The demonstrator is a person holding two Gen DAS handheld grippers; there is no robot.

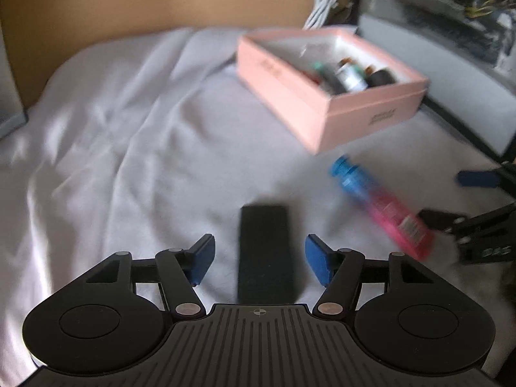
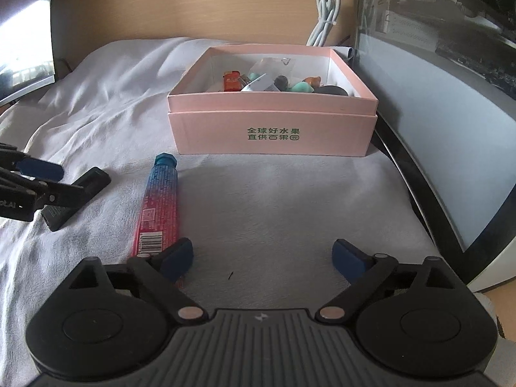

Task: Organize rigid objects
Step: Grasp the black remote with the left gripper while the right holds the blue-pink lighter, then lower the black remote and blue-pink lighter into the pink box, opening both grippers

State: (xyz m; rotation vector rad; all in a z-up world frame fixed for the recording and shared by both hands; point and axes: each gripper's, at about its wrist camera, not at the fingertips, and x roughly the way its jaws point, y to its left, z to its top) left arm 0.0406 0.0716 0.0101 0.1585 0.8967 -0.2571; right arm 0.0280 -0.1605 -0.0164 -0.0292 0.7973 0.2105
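- The black block (image 1: 264, 251) lies on the white sheet (image 1: 129, 129) straight ahead of the left gripper (image 1: 259, 258), between its spread jaws but untouched.
- The tube (image 2: 159, 203) lies just beside the right gripper's (image 2: 262, 258) left finger; those jaws are wide apart and empty.
- The pink box (image 2: 274, 135) sits further ahead, already holding small items.
- Risk: closing off-centre could skid the block across the loose sheet; the tube might roll.
- Both grippers point down, low over the sheet.

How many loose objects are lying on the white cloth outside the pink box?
2. A black flat bar lies between the open left gripper's fingers; a blue-and-pink tube lies beside it, nearer the pink box. Others may lie out of view.
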